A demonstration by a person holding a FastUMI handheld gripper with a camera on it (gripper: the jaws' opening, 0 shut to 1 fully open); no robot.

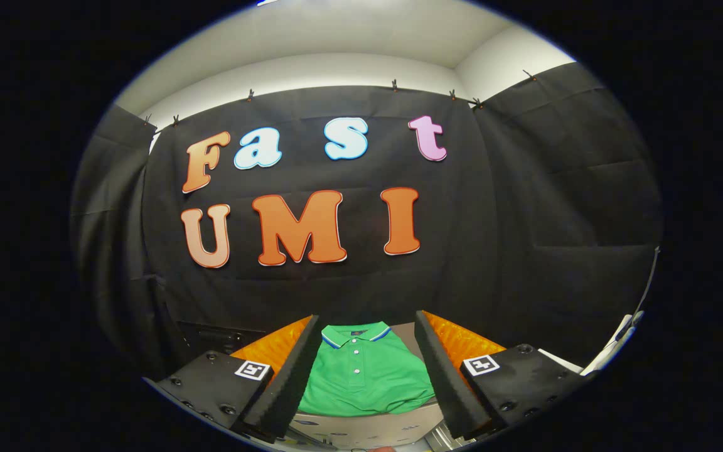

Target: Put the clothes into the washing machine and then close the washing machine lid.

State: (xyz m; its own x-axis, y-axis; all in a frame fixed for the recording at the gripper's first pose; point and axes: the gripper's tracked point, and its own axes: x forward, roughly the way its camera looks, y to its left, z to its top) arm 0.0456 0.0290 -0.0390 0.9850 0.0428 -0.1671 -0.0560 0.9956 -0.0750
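Approach to pickup: the gripper [366, 326], fingers spread wide and holding nothing, frames the folded green polo shirt [364, 376]; it should descend centred and pinch a thick fold.

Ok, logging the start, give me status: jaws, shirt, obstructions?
Gripper open, jaws spread wide. Green polo shirt folded flat just ahead between them, untouched. Nothing seen blocking it.

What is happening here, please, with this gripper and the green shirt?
A person is holding a hand-held gripper in front of a green polo shirt. The shirt lies flat on a pale surface, seen between the two fingers, which are spread open and do not touch it. Nothing is gripped yet, so putting the clothes into the washing machine has not begun. A white object stands off to the right.
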